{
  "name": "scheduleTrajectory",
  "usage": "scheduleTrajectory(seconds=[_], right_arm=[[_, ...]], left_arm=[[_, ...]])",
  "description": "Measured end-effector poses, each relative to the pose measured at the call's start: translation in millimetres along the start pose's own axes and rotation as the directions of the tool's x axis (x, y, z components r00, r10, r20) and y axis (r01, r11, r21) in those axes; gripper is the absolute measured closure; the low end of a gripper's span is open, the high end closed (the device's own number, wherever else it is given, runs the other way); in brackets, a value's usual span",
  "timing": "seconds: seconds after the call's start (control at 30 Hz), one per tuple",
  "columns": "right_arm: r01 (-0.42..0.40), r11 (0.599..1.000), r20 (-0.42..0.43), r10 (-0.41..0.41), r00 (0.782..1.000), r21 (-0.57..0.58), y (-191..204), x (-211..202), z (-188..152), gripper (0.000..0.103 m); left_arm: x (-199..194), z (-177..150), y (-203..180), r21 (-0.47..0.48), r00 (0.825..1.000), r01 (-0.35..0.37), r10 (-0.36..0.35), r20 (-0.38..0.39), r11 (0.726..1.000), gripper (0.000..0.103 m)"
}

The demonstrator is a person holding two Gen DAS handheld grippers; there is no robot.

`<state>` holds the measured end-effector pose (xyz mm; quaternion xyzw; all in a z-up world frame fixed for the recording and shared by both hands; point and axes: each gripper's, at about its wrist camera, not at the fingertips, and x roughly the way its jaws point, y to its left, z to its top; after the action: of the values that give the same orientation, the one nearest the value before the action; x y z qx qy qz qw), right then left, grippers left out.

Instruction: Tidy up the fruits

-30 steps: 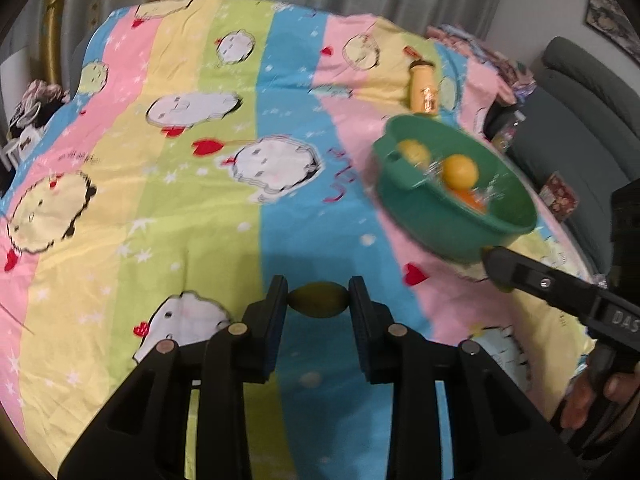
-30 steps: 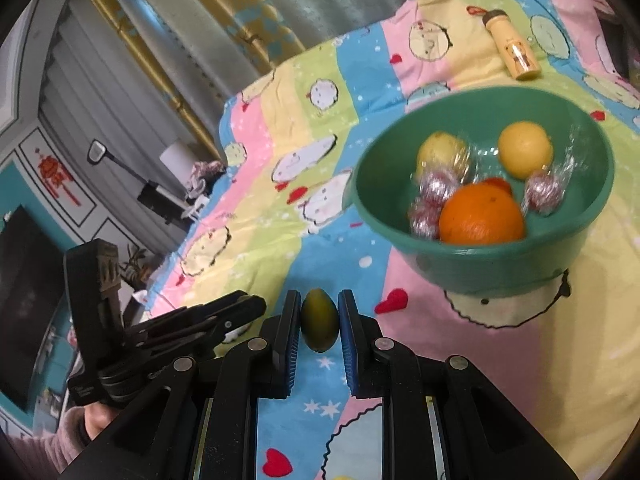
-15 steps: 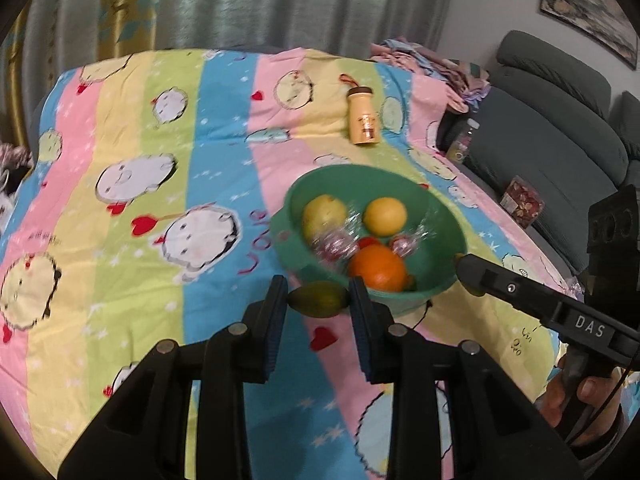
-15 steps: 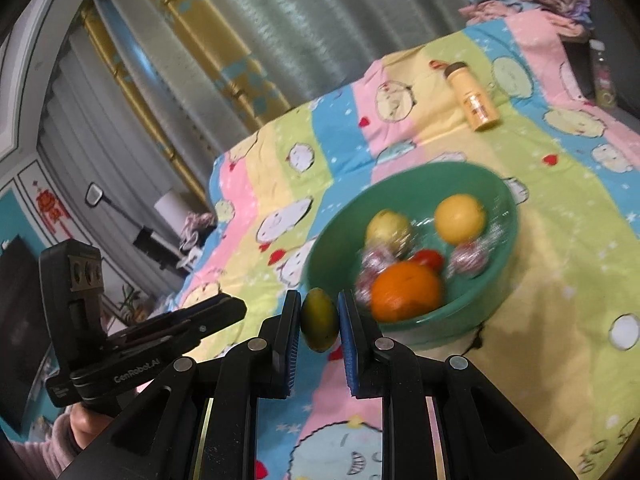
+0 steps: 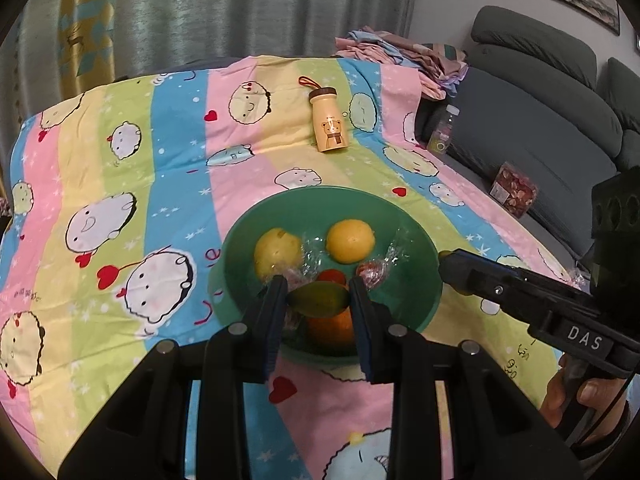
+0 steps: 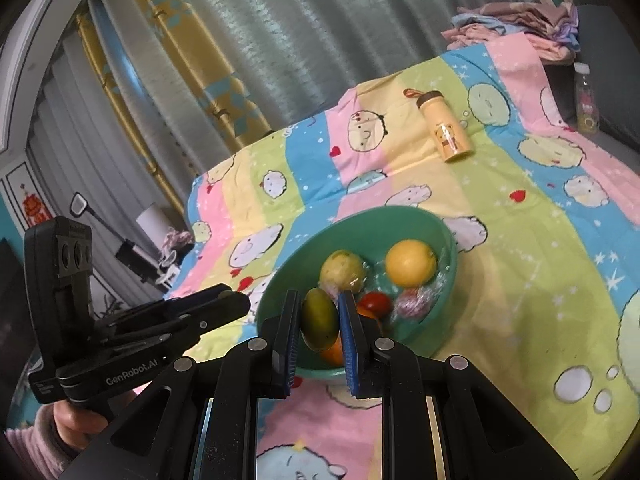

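Note:
A green bowl [image 5: 412,240] [image 6: 280,292] sits on the striped cartoon bedsheet. It holds a yellow-green fruit [image 5: 278,252], a yellow citrus [image 5: 351,241], an orange [image 5: 332,330], a small red fruit [image 5: 332,277] and wrapped candies [image 5: 374,272]. My left gripper [image 5: 319,299] is shut on a green mango [image 5: 319,299], held over the bowl's near side. My right gripper [image 6: 319,318] is shut on another green mango [image 6: 319,318], above the bowl's near rim. The right gripper also shows in the left wrist view [image 5: 452,262], and the left gripper in the right wrist view [image 6: 228,304].
A yellow bear-print bottle [image 5: 329,120] [image 6: 444,132] lies on the sheet beyond the bowl. A grey sofa [image 5: 540,92] stands to the right with a drink bottle [image 5: 443,130] and a snack pack [image 5: 514,190]. Folded clothes [image 5: 400,50] lie at the back. Curtains hang behind.
Both grippers have moved forward with their mangoes, from the open sheet to over the bowl's near side. The bowl now sits centred and close in both views.

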<state>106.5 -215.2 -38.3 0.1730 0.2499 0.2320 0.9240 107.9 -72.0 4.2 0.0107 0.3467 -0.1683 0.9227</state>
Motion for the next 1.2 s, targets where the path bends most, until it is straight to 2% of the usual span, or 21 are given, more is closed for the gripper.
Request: scheduleTrajectory(seconds=[0.5,1.2], right_arm=[[0.019,0.999,-0.037,-0.020,0.999,-0.043,-9,18,9,0.082],[0.024,0.997,-0.076,-0.030,0.997,-0.079,-9,35,14,0.082]], left_arm=[[30,12,-11,0.040,0.999,-0.003,0.005,-0.042,0.999,0.072],[47,17,-12,0.063,0.996,-0.016,0.021,-0.086,0.998,0.072]])
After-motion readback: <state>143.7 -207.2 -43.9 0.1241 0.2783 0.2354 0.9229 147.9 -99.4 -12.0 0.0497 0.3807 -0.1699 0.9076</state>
